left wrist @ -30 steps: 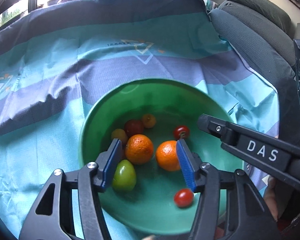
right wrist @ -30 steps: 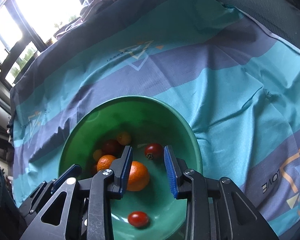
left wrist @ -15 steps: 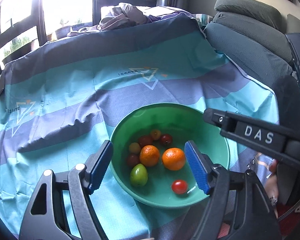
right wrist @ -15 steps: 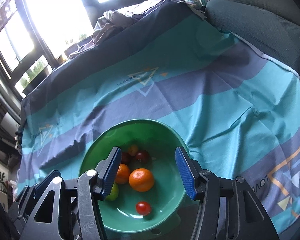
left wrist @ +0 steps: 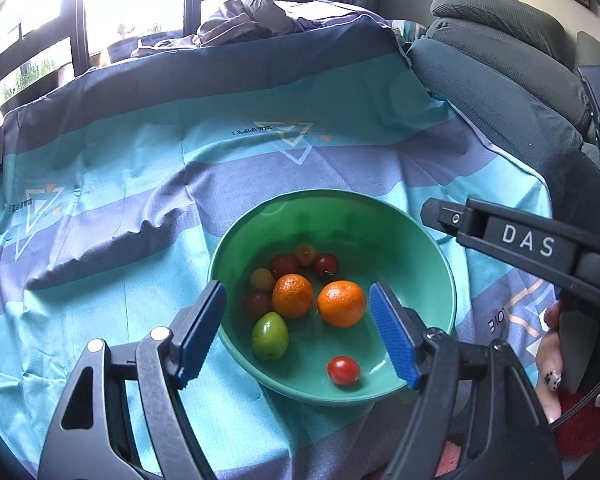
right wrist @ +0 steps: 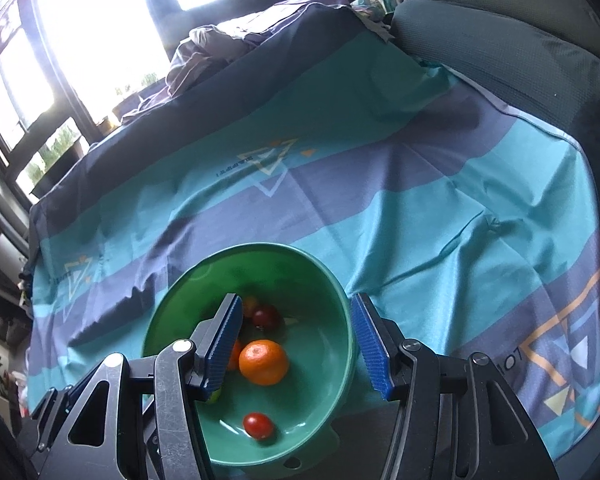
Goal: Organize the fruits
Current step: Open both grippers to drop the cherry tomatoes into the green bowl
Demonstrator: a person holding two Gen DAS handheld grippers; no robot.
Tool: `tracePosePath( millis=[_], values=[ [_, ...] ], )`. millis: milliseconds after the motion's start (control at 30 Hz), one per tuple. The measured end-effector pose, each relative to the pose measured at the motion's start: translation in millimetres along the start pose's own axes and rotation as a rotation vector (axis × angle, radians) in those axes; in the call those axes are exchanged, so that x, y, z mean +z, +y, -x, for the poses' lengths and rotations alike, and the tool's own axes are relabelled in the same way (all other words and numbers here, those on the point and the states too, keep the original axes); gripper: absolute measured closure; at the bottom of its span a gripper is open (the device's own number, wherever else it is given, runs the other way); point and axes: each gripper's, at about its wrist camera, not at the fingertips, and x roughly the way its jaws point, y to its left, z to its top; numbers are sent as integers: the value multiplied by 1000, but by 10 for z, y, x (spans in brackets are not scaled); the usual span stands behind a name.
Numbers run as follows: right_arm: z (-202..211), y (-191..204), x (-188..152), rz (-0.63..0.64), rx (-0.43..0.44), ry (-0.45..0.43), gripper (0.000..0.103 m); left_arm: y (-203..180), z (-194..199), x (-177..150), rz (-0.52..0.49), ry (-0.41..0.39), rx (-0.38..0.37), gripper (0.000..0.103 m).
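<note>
A green bowl sits on the striped cloth near the front edge; it also shows in the right wrist view. In it lie two oranges, a green fruit, a lone red tomato and several small red and yellow tomatoes. My left gripper is open and empty, held above the bowl's near side. My right gripper is open and empty, above the bowl. Its left finger hides part of one orange.
The teal and purple cloth covers the table. A grey chair back stands at the far right. Crumpled fabric lies by the windows at the back. A hand with painted nails shows at right.
Both grippers have pulled back and up from the bowl and opened wider. The fruit in the bowl has not moved.
</note>
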Motion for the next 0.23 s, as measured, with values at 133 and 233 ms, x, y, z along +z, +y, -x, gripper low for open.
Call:
tracePosePath(
  millis=[133, 233],
  values=[
    [12, 39, -6, 12, -14, -5, 46, 48, 28, -10, 9, -11, -4, 29],
    [34, 89, -18, 26, -22, -10, 46, 105, 54, -26, 21, -9, -9, 29]
  ],
)
